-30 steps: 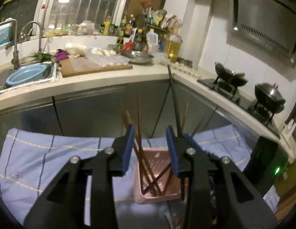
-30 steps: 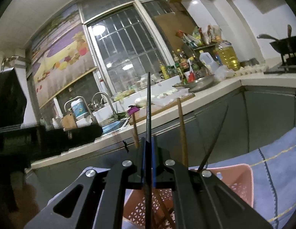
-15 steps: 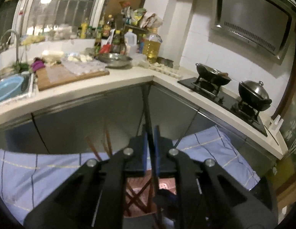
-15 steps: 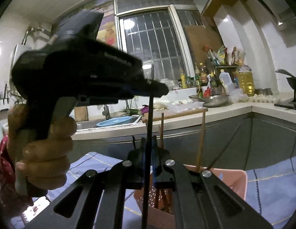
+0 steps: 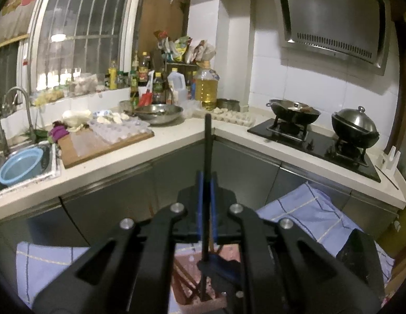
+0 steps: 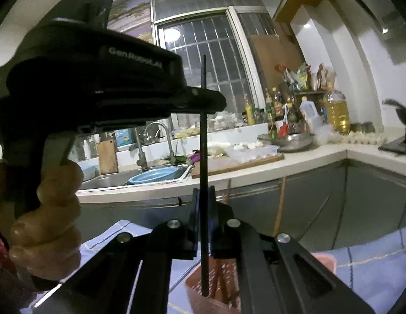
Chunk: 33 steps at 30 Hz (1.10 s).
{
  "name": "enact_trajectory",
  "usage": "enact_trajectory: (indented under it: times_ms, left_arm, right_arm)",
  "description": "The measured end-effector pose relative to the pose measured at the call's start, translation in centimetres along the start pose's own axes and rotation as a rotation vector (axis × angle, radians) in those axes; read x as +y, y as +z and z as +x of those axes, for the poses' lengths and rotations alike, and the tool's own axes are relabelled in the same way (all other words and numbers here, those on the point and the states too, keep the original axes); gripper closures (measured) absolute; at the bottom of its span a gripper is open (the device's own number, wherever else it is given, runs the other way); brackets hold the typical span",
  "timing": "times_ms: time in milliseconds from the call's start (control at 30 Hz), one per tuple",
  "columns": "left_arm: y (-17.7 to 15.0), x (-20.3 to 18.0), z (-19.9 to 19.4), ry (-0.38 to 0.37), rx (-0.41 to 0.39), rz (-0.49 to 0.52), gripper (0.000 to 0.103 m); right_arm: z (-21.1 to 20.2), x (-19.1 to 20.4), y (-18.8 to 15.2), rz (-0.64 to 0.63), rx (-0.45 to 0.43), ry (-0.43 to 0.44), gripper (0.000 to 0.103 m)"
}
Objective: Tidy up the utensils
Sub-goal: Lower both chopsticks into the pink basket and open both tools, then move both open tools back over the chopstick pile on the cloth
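Both grippers are shut on one black chopstick, held upright. My left gripper (image 5: pixel 206 180) clamps it in the left wrist view, where the chopstick (image 5: pixel 207 144) rises above the blue pads. My right gripper (image 6: pixel 203 198) clamps the same chopstick (image 6: pixel 203 130) lower down; the left gripper's body (image 6: pixel 98 83) grips it higher up in that view. A pink perforated basket (image 6: pixel 200 295) with brown chopsticks (image 6: pixel 224 282) stands below on the blue striped cloth (image 5: pixel 313 214). The basket also shows in the left wrist view (image 5: pixel 203 301).
A kitchen counter (image 5: pixel 176 141) runs behind with a cutting board (image 5: pixel 103 146), a sink with a blue bowl (image 5: pixel 19 164), bottles, a metal bowl and a stove with two pots (image 5: pixel 355 128). A black device (image 5: pixel 360 256) sits at right on the cloth.
My left gripper closed on the black chopstick that my right gripper held and rose above the basket. The right gripper has stayed shut on it.
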<state>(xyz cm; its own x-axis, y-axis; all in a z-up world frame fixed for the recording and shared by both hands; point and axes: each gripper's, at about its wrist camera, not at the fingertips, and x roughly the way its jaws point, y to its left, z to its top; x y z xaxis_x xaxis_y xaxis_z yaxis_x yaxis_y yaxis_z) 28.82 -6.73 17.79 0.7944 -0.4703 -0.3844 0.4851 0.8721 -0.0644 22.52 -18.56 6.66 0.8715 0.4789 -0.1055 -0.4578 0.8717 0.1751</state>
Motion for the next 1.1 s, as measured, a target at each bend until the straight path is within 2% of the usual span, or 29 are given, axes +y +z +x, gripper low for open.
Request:
enact_trajectory:
  times_ms: [267, 400, 467, 500, 533, 567, 600, 633, 767, 833, 933, 1000, 1067, 1100]
  left_arm:
    - [0.0, -0.3, 0.7, -0.003, 0.019, -0.007, 0.098]
    - [-2.6, -0.2, 2.0, -0.011, 0.063, -0.031, 0.098]
    - [-4.5, -0.4, 2.9, 0.006, 0.096, -0.026, 0.097]
    - [-5.4, -0.4, 3.3, 0.005, 0.121, -0.025, 0.091]
    - [-6.0, -0.5, 3.7, 0.006, 0.144, -0.028, 0.081]
    - [-6.5, -0.5, 3.8, 0.015, 0.163, -0.037, 0.074]
    - [-6.8, -0.4, 3.7, 0.024, 0.166, -0.043, 0.061]
    - [-6.9, -0.3, 3.4, 0.032, 0.162, -0.048, 0.057]
    - [-6.2, -0.2, 0.4, 0.045, 0.117, -0.06, 0.052]
    - [-5.7, -0.1, -1.8, 0.06, 0.076, -0.064, 0.039]
    - [-5.7, 0.0, -5.7, 0.077, 0.007, -0.08, 0.037]
    - [-6.8, 0.4, -8.7, 0.082, -0.029, -0.102, 0.036]
    - [-9.3, 0.8, -11.3, 0.084, -0.039, -0.132, 0.035]
    - [-10.5, 0.9, -11.9, 0.088, -0.029, -0.144, 0.034]
  right_arm:
    - [0.3, -0.3, -0.7, 0.0, 0.024, -0.02, 0.097]
    - [0.4, -1.0, -2.9, 0.011, 0.083, -0.072, 0.097]
    - [0.5, -2.1, -4.3, 0.069, 0.143, -0.062, 0.094]
    - [0.5, -2.7, -4.9, 0.112, 0.171, -0.053, 0.092]
    - [0.4, -3.2, -5.2, 0.144, 0.188, -0.045, 0.083]
    - [0.2, -3.6, -5.5, 0.18, 0.2, -0.042, 0.066]
    - [-0.3, -4.1, -5.7, 0.213, 0.199, -0.049, 0.056]
    - [-1.0, -4.2, -5.7, 0.228, 0.183, -0.06, 0.044]
    - [-4.9, -3.6, -4.9, 0.23, 0.119, -0.091, 0.043]
    - [-7.0, -2.9, -4.7, 0.234, 0.1, -0.098, 0.043]
    - [-10.0, -1.8, -5.1, 0.243, 0.105, -0.109, 0.038]
    - [-12.0, -1.1, -6.5, 0.265, 0.168, -0.105, 0.03]
    - [-13.2, -0.8, -8.3, 0.282, 0.245, -0.107, 0.024]
    - [-13.6, -0.6, -10.0, 0.297, 0.326, -0.107, 0.024]
